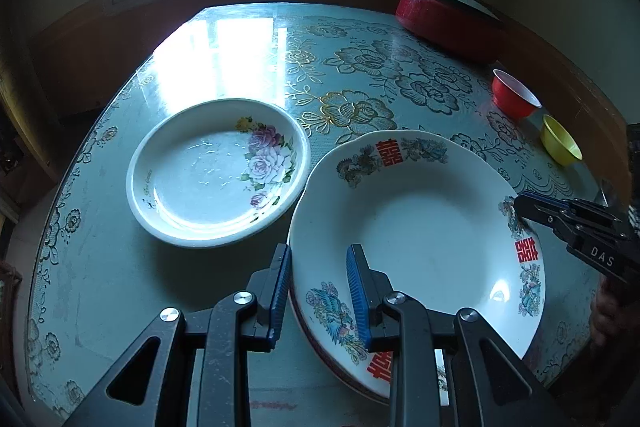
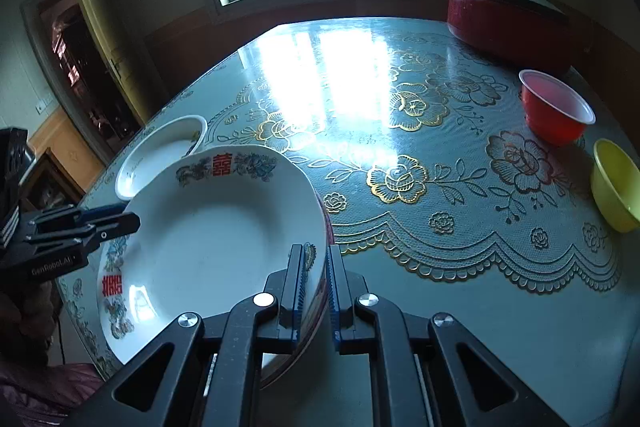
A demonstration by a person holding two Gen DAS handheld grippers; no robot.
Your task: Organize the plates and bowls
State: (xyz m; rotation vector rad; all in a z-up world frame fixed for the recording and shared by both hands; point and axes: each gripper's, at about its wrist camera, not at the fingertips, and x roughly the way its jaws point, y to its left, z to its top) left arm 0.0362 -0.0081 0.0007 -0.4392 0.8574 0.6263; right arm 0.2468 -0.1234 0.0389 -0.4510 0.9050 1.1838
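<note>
A large white plate point(image 1: 420, 227) point(image 2: 208, 227) with red characters and bird patterns lies at the table's near side. A second, reddish rim shows right under it. My left gripper point(image 1: 318, 251) point(image 2: 132, 217) is shut on its near-left rim, one pad outside and one inside. At the opposite rim my right gripper point(image 2: 314, 249) point(image 1: 520, 205) is shut on the edge, which sits between its narrow jaws. A white plate with pink roses point(image 1: 200, 179) point(image 2: 160, 155) rests just left of it, and the large plate's edge overlaps its rim.
A red bowl point(image 1: 514, 99) point(image 2: 556, 111) and a yellow bowl point(image 1: 560, 143) point(image 2: 614, 183) stand near the right edge of the table point(image 1: 120, 267) point(image 2: 480, 327). A red pot with a lid point(image 1: 448, 19) point(image 2: 504, 19) sits at the far right corner. A window is beyond.
</note>
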